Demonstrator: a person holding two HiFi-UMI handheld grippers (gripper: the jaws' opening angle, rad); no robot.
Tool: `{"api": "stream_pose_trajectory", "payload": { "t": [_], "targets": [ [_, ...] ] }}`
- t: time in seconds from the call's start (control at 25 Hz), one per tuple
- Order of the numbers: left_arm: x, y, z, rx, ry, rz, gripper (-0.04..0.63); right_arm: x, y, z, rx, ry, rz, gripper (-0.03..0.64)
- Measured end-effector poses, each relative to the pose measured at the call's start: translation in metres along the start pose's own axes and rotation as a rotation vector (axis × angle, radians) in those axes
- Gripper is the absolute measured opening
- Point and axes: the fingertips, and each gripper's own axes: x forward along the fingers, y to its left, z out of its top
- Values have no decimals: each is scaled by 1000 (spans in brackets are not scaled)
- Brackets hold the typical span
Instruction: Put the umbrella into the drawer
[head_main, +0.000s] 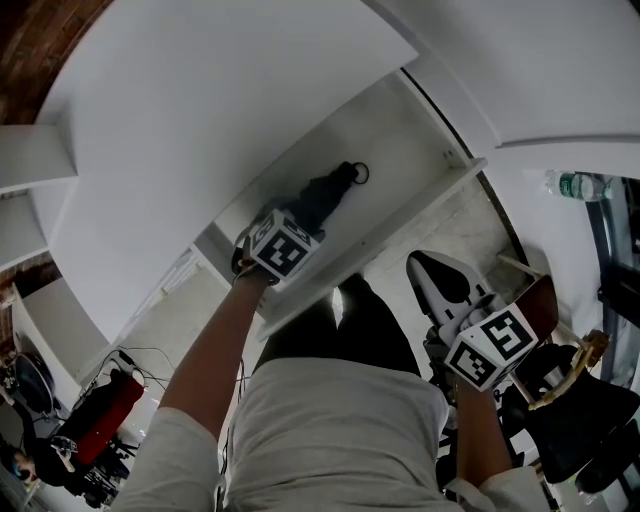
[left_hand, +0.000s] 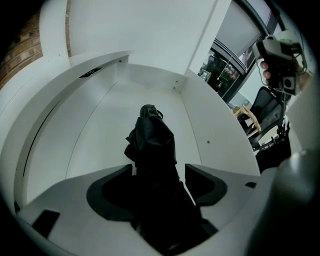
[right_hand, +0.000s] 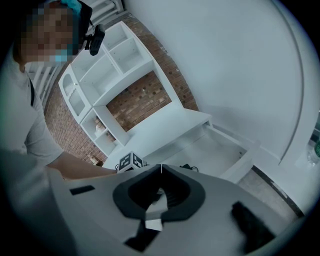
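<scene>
Jaws on left gripper (left_hand: 158, 170) stand apart either side of umbrella (left_hand: 152, 142) lying in drawer (left_hand: 100, 115), its loop at 12 o'clock; right gripper (right_hand: 161, 167) closed, empty. Looks like release step; next needs a lift clear without snagging.

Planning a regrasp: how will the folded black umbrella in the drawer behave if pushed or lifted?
The umbrella probably has a stiff core, but its loose, crumpled fabric folds will likely give when squeezed. Long and roundish, it may roll or pivot on the smooth drawer floor. Folded this compact, it is probably light.
</scene>
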Motion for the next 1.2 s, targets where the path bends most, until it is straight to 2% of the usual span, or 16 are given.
{"api": "stream_pose_trajectory", "payload": {
  "t": [1.2],
  "targets": [
    [-28, -2, 1, -34, -29, 51, 315, -20, 8, 11, -45, -32, 8, 28]
  ]
}}
